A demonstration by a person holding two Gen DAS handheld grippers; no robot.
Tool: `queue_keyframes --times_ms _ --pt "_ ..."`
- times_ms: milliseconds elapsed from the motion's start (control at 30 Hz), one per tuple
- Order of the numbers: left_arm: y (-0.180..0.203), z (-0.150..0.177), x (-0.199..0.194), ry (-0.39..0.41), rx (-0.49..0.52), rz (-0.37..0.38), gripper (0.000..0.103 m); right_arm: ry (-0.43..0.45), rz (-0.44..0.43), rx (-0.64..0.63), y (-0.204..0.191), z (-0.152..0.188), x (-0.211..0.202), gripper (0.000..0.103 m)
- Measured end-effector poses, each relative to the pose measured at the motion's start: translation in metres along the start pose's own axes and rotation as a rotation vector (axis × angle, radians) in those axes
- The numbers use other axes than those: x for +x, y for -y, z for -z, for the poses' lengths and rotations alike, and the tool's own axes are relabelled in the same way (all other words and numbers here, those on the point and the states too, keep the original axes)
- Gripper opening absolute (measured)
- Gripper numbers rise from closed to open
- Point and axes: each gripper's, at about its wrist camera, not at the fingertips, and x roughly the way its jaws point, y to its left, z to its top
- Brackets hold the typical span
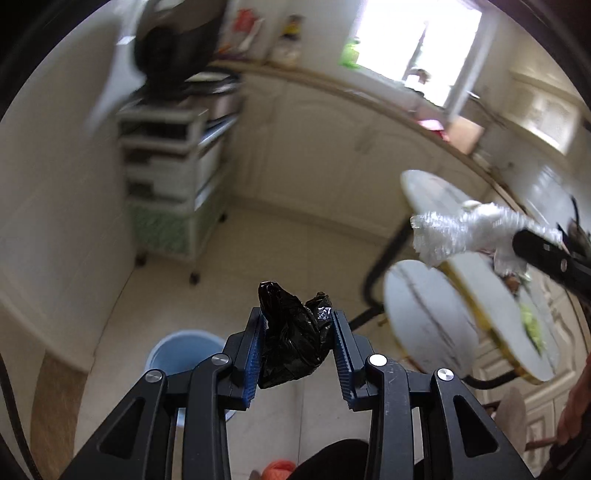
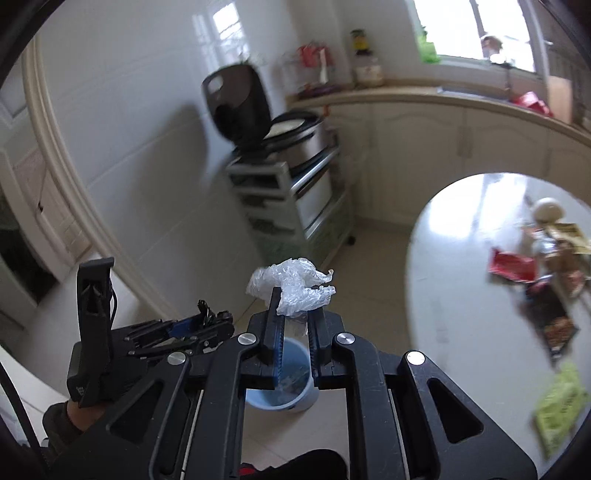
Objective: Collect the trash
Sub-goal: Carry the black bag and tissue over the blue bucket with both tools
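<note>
Left gripper (image 1: 299, 328) clenched on crumpled black plastic bag (image 1: 291, 339). Right gripper (image 2: 295, 317) pinching crumpled clear plastic wrap (image 2: 291, 286), above blue bucket (image 2: 284, 384) on floor. Round table (image 2: 461, 295) litter blurred, possibly wrappers.

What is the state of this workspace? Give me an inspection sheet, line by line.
Surface: pale tiled floor; round white table at right.
Job's things: blue bin on the floor below both grippers; crumpled black bag; crumpled clear plastic.
Clutter: red packet, green packet and other blurred wrappers on the table.
Grippers: left hand-held gripper shut on the black bag; right hand-held gripper shut on the clear plastic.
Cables: thin black cable on the left gripper.
Surroundings: kitchen counter, window, drawer cart with an open-lidded cooker.
</note>
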Motion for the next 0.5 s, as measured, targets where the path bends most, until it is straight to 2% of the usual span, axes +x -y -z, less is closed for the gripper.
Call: queue_keyframes --times_ms 267,433,500 --pt "-0.09 0.028 0.042 -0.15 -0.162 -0.065 0.032 -0.194 -0.045 -0.059 -0.045 0.023 0.118 0.011" --pt "-0.126 0.029 0.072 -0.234 -0.229 -0.093 0.032 -0.291 -0.044 -0.088 -0.055 0.036 0.179 0.011" --pt "-0.133 0.025 0.079 -0.245 -0.242 -0.1 0.033 -0.315 -0.034 -0.103 -0.059 0.041 0.199 0.011"
